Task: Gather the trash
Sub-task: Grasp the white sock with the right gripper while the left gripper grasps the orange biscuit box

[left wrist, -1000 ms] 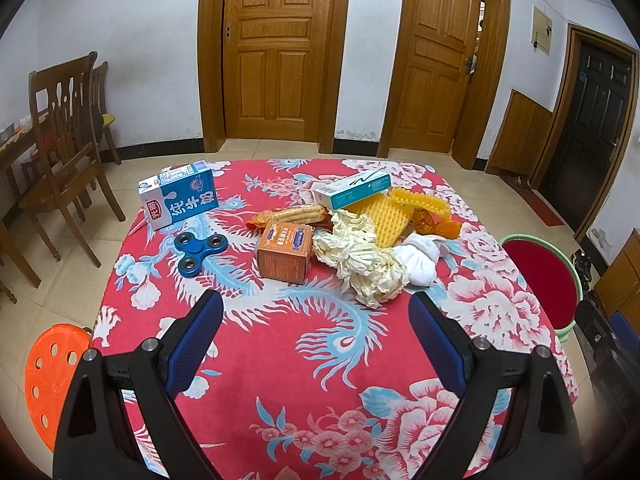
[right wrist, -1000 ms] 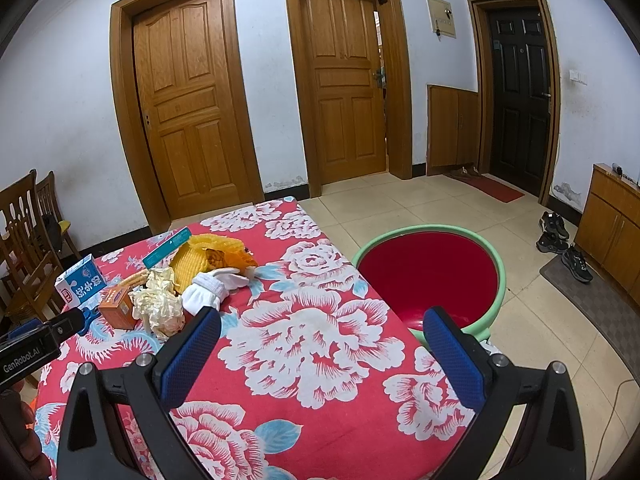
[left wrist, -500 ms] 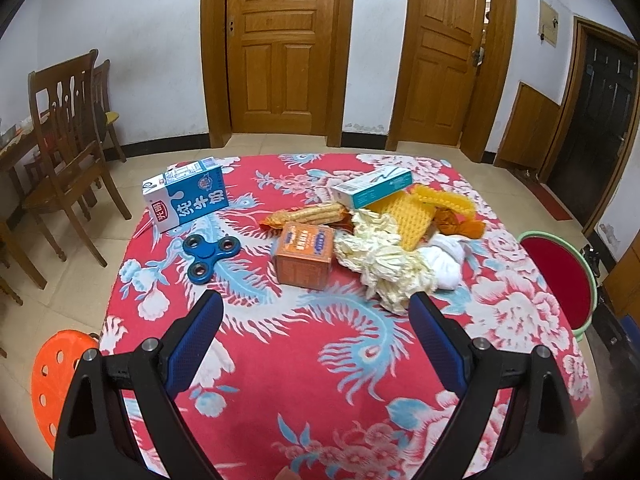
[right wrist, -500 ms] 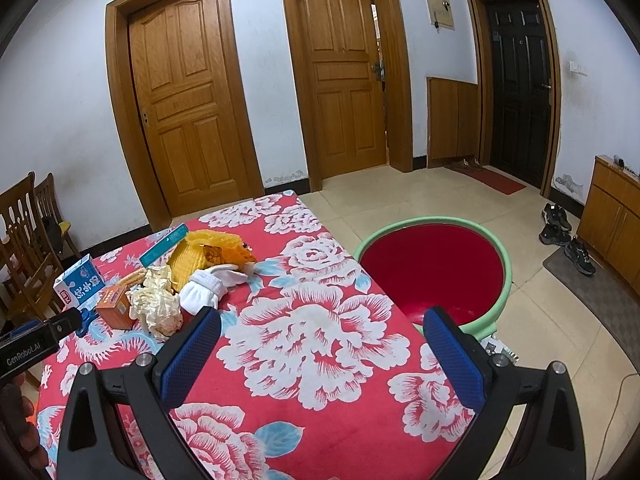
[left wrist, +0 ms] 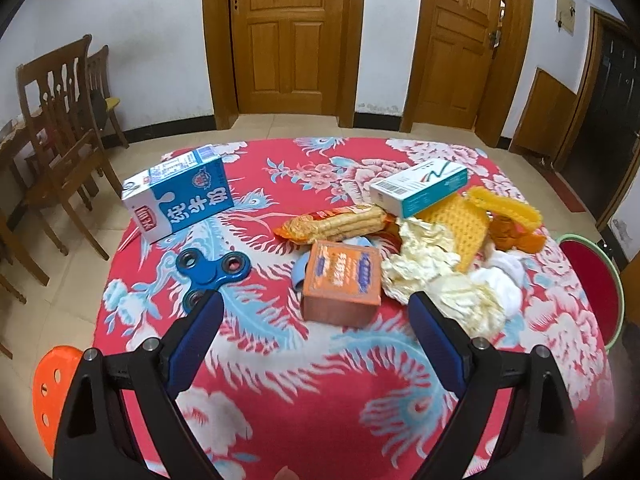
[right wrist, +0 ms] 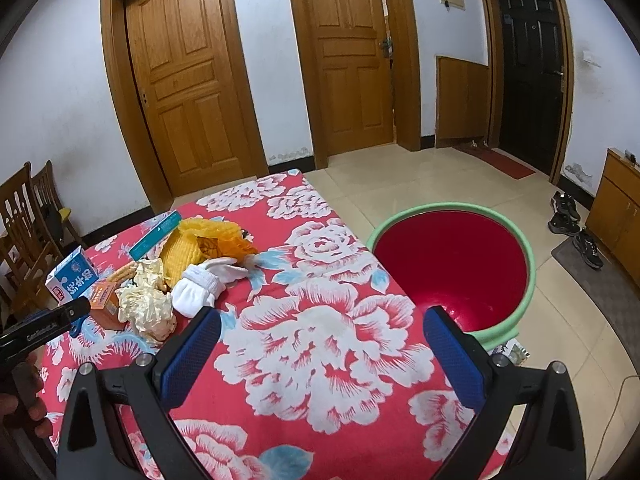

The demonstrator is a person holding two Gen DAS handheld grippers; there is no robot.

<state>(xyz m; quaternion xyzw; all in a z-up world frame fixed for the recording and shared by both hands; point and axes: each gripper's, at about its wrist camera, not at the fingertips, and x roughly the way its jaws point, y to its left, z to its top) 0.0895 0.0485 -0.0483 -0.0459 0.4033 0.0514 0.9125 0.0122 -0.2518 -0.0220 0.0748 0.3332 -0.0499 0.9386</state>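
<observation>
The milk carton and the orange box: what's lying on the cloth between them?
In the left wrist view, a blue fidget spinner lies between the milk carton and the orange box, touching neither; the rest is bare flowered cloth.

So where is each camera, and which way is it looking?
Left wrist: on the left gripper, above the table's near edge, facing the orange box and trash pile; open jaws show.
Right wrist: on the right gripper, facing the red basin beside the table; open jaws and the left gripper's tip show.
Shared: milk carton, orange box, basin.
</observation>
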